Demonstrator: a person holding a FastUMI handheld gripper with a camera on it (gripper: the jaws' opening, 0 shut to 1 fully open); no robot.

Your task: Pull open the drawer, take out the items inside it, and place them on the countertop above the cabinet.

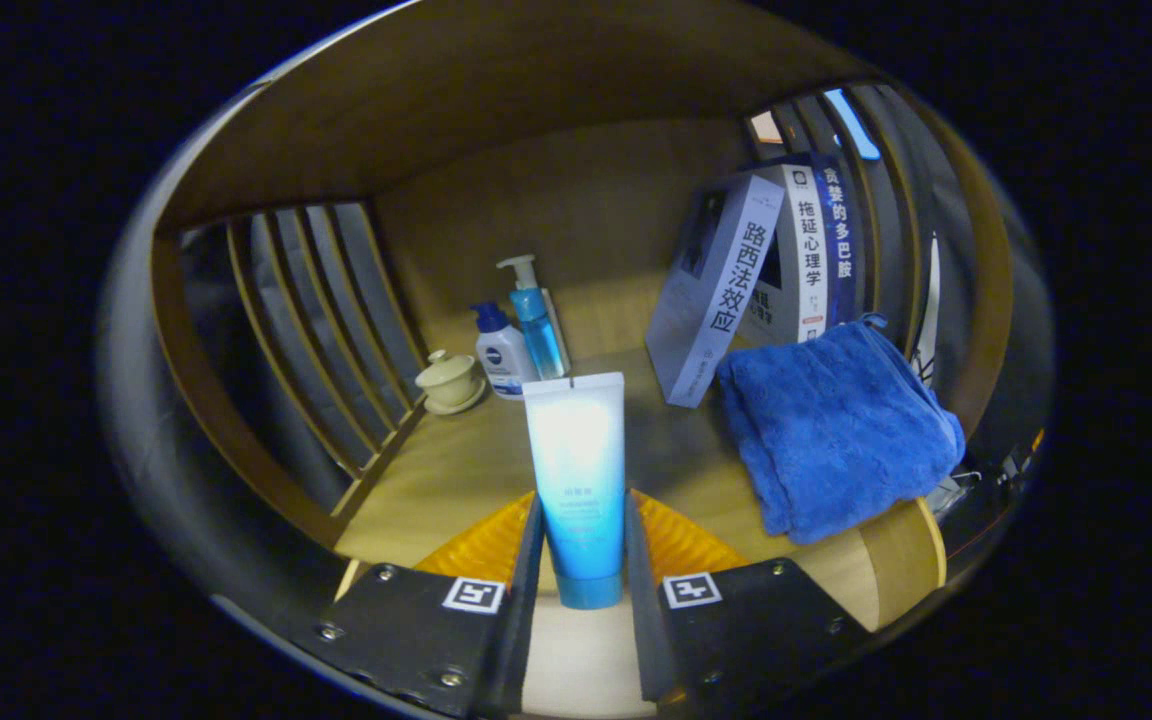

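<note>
Your tongs (583, 545) are pinching a tube (577, 480), one finger on each side of its lower body. The tube stands upright, cap down, at the wooden tabletop (456, 470); whether the cap rests on the surface cannot be told. Lower until the cap bears fully, then spread the fingers evenly so neither side tips the tube. Withdraw straight back. Keep clear of the folded towel (836, 430) just to one side. Beyond the tube stand two pump bottles (521, 340), a lidded cup (449, 380) and leaning books (766, 280), well apart from your release point.
</note>
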